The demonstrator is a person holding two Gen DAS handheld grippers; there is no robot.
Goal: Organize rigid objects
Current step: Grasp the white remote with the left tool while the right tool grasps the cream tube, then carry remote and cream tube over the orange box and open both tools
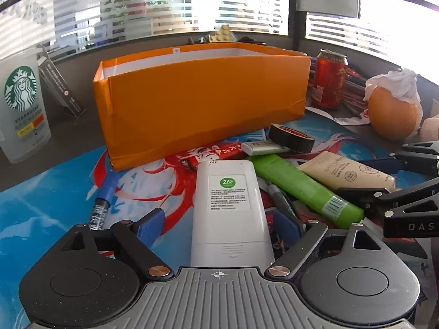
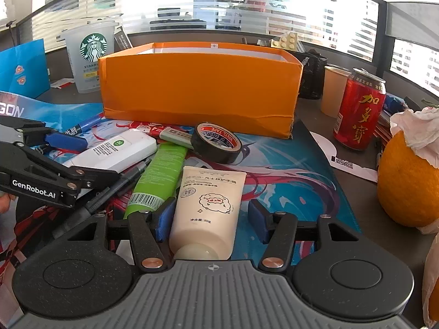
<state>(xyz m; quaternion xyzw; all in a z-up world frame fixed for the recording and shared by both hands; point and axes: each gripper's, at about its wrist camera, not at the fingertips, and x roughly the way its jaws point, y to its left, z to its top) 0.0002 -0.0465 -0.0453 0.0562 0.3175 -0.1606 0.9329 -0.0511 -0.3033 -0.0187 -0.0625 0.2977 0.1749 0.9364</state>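
My left gripper (image 1: 219,226) is open around a white remote (image 1: 230,213) that lies lengthwise between its blue pads; the left pad stands clear of it. My right gripper (image 2: 211,220) is open astride a cream tube (image 2: 208,208). Its left pad is against the tube and the right pad is apart from it. A green tube (image 2: 162,172), a black tape roll (image 2: 216,142), a black pen (image 2: 109,197) and a blue marker (image 1: 103,200) lie around them on the printed mat (image 2: 288,164). Behind stands an open orange box (image 1: 203,96).
A Starbucks cup (image 1: 22,104) stands left of the box. A red can (image 2: 359,109), a paper cup (image 2: 334,93) and a large orange fruit (image 2: 406,181) under crumpled tissue crowd the right. Papers lie at the left edge; windows are behind.
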